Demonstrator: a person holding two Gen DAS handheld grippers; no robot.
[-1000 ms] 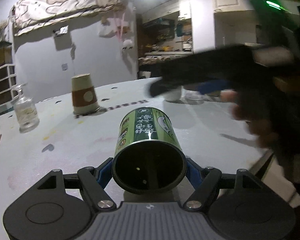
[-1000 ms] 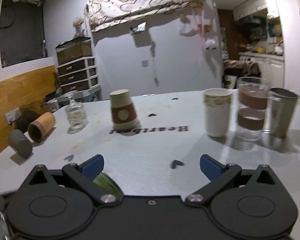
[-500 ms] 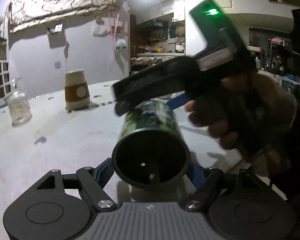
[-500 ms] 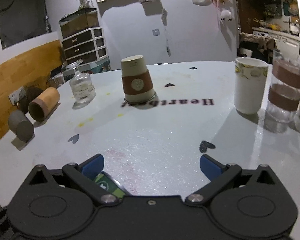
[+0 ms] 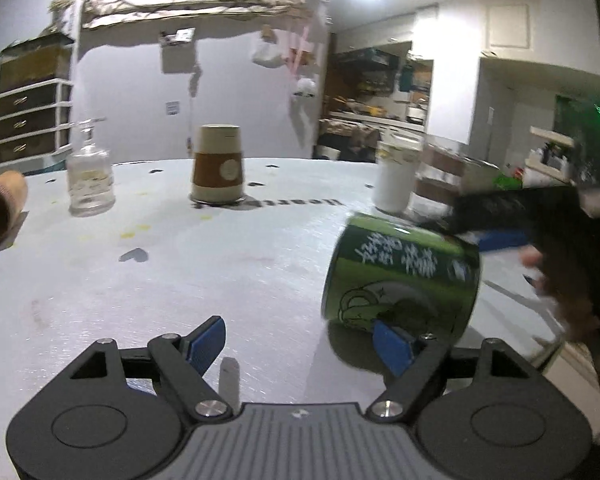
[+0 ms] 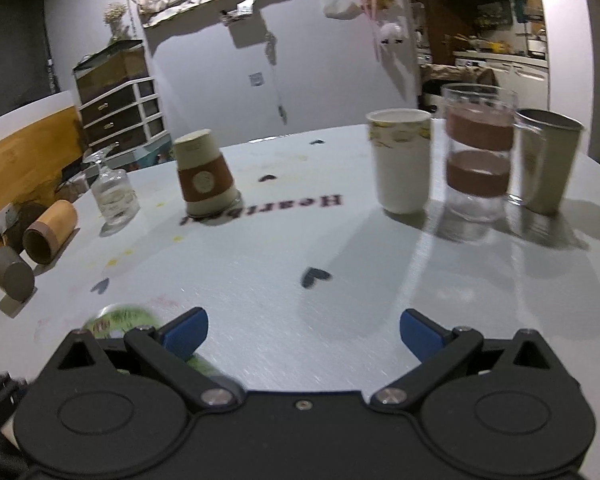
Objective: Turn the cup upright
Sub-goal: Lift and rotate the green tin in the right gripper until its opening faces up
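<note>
A green printed cup (image 5: 402, 276) lies tilted on its side on the white table (image 5: 228, 264), just beyond my left gripper's right fingertip. My left gripper (image 5: 300, 340) is open and holds nothing. The other hand-held gripper shows blurred to the right of the cup in the left wrist view (image 5: 540, 216). In the right wrist view my right gripper (image 6: 302, 330) is open and empty, and a blurred part of the green cup (image 6: 118, 320) shows behind its left finger.
An upside-down brown-banded paper cup (image 6: 204, 178), a glass bottle (image 6: 114, 196), a wooden cup (image 6: 50, 230) and a grey cup (image 6: 10, 280) on their sides sit left. A white paper cup (image 6: 400, 160), a glass cup (image 6: 478, 156) and a metal tumbler (image 6: 548, 160) stand right.
My left gripper has opened and let go of the green cup, which now lies to the right of its fingers. The right gripper has swung toward the standing cups.
</note>
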